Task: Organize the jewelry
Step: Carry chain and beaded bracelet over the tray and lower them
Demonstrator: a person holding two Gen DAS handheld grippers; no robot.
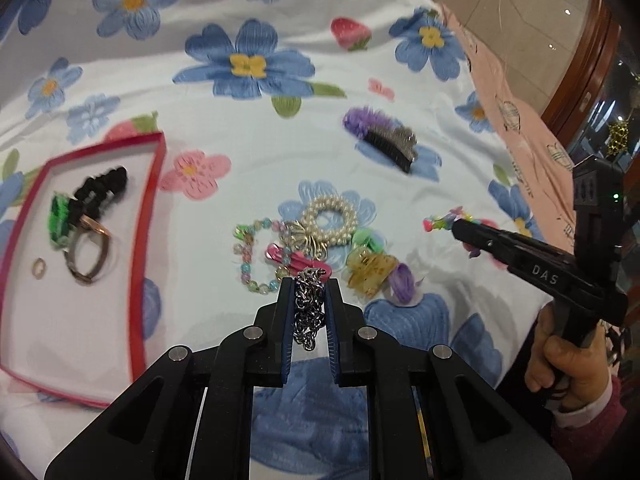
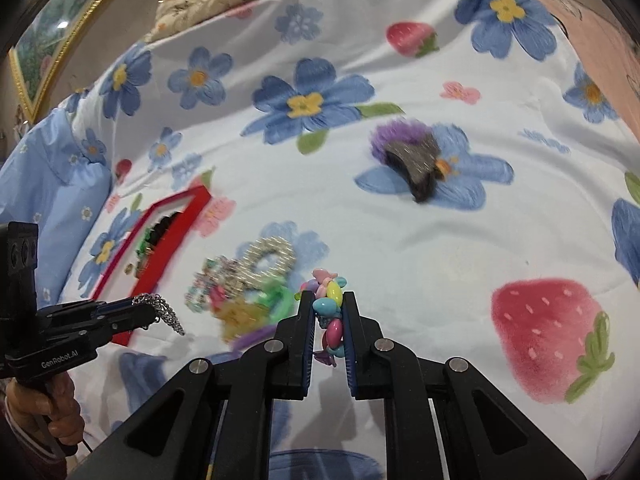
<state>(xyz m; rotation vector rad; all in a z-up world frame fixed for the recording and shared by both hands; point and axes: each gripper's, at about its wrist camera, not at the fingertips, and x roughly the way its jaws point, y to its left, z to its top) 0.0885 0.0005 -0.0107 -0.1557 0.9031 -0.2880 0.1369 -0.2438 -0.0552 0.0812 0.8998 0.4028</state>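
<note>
My left gripper (image 1: 308, 286) is shut on a silver chain (image 1: 307, 308) that hangs between its blue pads, just above the jewelry pile (image 1: 316, 244). In that pile lie a pearl bracelet (image 1: 330, 220), a pastel bead bracelet (image 1: 250, 256), a pink clip and a yellow claw clip (image 1: 368, 272). My right gripper (image 2: 328, 300) is shut on a bracelet of colourful oval beads (image 2: 330, 306), lifted off the bedspread. A red-rimmed box (image 1: 148, 200) at the left holds a black scrunchie (image 1: 102, 190), a green piece, bangles and a small ring. The right gripper (image 1: 456, 224) also shows at the right edge.
A purple furry comb clip (image 1: 384, 136) lies apart from the pile, farther back on the flowered bedspread (image 1: 248, 128). A pink cloth (image 1: 516, 92) covers the right edge. A person's hand (image 1: 568, 360) holds the right gripper's handle. A blue pillow (image 2: 48, 184) lies at the left.
</note>
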